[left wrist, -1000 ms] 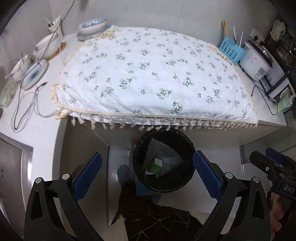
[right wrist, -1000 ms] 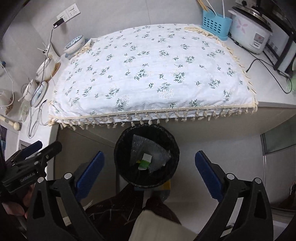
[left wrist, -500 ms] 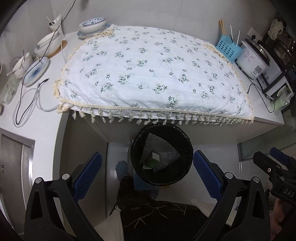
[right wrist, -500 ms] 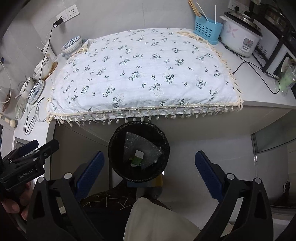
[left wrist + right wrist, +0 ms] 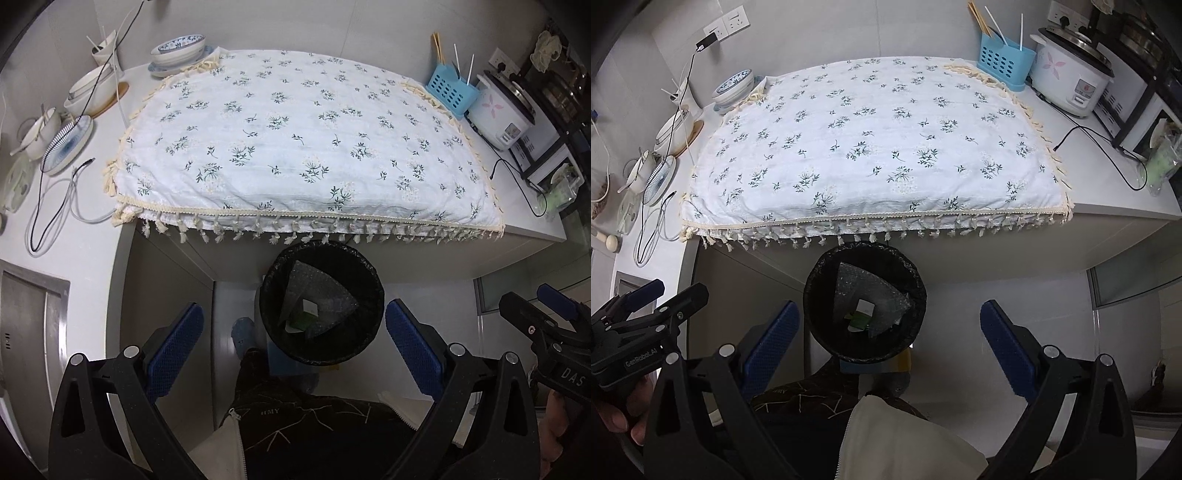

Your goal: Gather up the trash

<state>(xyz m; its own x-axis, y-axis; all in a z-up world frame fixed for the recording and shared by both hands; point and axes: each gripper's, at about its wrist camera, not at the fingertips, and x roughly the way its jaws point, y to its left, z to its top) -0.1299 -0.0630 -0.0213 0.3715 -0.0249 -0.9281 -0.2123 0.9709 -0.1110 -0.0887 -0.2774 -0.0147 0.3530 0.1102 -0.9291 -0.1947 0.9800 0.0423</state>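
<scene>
**Both tongs held wide above the trash bin at the worktop's front edge**

The left tongs and the right tongs each stand spread apart with nothing between their blue pads, held side by side above the floor in front of the worktop. The black-lined trash bin sits on the floor just below the worktop's front edge, its far rim tucked under the tassels of the floral cloth. Inside it lie a sheet of bubble wrap, a small white scrap and something green.

The cloth covers most of the worktop and its top is bare; its fringe hangs over the front edge. Open room lies between the bin and both pairs of pads, and to the right of the bin the floor is free. To the left, a cabinet face stands close beside the bin.

The left view shows a steel sink rim at the worktop's left end, the bowls and plates along the wall, loose cables, and the right tongs at its right border. The right view shows the wall sockets with a plug, the blue utensil basket, the rice cooker and its black cord more fully, and the left tongs with a hand beneath them at its left border. The person's dark clothing fills the bottom centre of both.
</scene>
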